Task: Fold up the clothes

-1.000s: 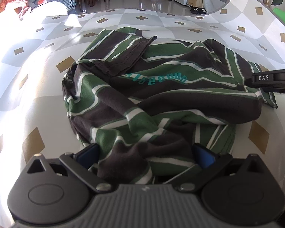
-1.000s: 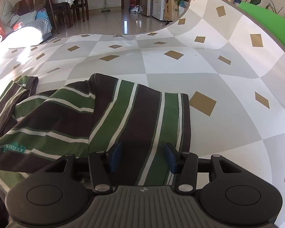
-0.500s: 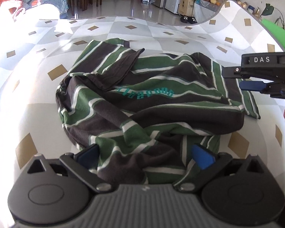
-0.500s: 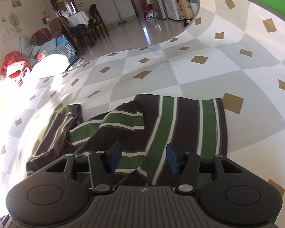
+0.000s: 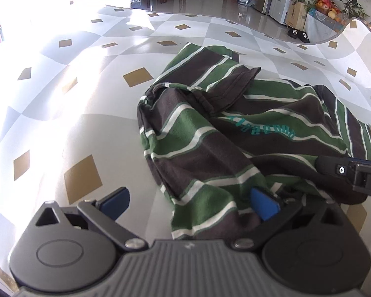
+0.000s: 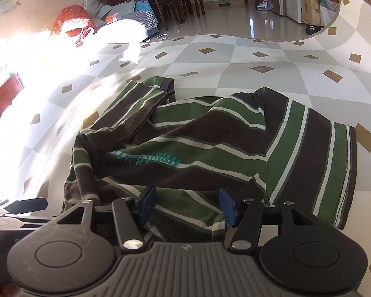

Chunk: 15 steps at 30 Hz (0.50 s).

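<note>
Spreading rumpled shirt, tablecloth around

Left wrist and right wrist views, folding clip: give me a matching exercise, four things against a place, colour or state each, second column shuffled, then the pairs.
Things:
1. striped shirt
2. printed lettering
3. left gripper
4. tablecloth

Descriptions:
A. teal, across a dark band of fabric
B. open, with the shirt's near edge between its blue pads
C. white and grey checks with gold diamonds
D. crumpled, in green, dark brown and white stripes

Pairs: 1-D, 2-A, 3-B, 4-C
</note>
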Each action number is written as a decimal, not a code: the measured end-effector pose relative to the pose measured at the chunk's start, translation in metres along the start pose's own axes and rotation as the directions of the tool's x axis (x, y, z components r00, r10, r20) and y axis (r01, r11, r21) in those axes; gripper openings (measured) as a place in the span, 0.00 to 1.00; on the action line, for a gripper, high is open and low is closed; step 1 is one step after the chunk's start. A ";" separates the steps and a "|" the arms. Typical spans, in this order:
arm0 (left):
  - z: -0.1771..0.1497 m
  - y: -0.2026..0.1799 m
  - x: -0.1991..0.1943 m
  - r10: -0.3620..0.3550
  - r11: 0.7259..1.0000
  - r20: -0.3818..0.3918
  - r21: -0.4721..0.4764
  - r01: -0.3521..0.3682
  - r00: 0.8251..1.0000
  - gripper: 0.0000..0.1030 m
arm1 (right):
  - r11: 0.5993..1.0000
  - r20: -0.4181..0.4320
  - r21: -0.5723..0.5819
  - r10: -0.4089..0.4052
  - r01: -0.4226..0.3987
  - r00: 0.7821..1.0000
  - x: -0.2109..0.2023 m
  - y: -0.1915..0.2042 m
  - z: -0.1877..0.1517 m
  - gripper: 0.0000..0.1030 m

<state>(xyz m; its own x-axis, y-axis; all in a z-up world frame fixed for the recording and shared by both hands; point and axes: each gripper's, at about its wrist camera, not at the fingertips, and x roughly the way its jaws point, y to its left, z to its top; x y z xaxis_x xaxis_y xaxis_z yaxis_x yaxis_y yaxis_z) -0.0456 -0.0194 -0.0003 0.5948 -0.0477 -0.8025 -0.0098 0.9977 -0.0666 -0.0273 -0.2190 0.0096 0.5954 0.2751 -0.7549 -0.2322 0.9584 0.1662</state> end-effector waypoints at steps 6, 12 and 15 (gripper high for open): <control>-0.006 0.003 0.013 0.019 1.000 -0.046 -0.003 -0.019 0.999 1.00 | 0.994 0.002 -0.098 -0.053 0.053 0.999 0.007 0.008 -0.012 0.53; -0.009 -0.007 0.011 -0.015 0.998 -0.037 0.061 0.018 0.999 1.00 | 0.985 -0.006 -0.124 -0.118 0.116 0.993 0.008 0.009 -0.011 0.46; -0.010 -0.013 0.010 -0.035 0.995 -0.041 0.093 0.038 0.999 1.00 | 0.985 -0.008 -0.085 -0.151 0.150 0.988 0.006 0.002 -0.009 0.45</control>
<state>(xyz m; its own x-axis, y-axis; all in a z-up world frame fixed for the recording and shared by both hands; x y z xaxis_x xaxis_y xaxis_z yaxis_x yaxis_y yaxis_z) -0.0475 -0.0335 -0.0133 0.5614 -0.0842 -0.8232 0.0877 0.9953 -0.0420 -0.0310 -0.2156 -0.0004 0.6175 0.1266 -0.7763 -0.2048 0.9788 -0.0033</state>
